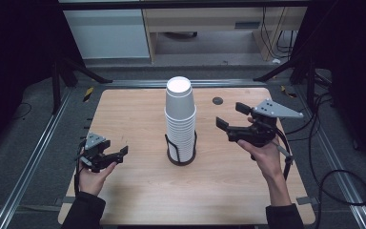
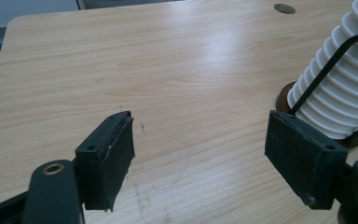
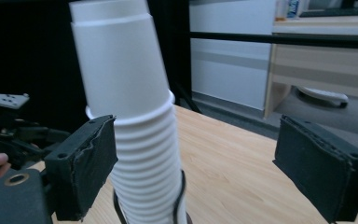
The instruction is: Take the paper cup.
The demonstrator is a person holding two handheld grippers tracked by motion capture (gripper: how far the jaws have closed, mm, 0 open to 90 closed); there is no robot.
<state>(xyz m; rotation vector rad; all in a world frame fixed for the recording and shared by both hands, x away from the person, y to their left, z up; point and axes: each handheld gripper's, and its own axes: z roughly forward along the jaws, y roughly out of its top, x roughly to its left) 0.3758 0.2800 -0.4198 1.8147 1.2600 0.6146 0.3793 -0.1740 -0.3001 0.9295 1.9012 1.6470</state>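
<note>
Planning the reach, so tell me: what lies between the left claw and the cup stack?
Only bare wooden table, as the high view shows, separates the left claw from the cup stack.

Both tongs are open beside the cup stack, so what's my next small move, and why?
Probably ease the right tongs forward around the top cup: they are open, raised and nearest it, and it sits proud of the stack. Left tongs stay low.

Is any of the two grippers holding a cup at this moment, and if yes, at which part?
Nothing is held. The left gripper and the right gripper are both open, apart from the stack of white cups.
</note>
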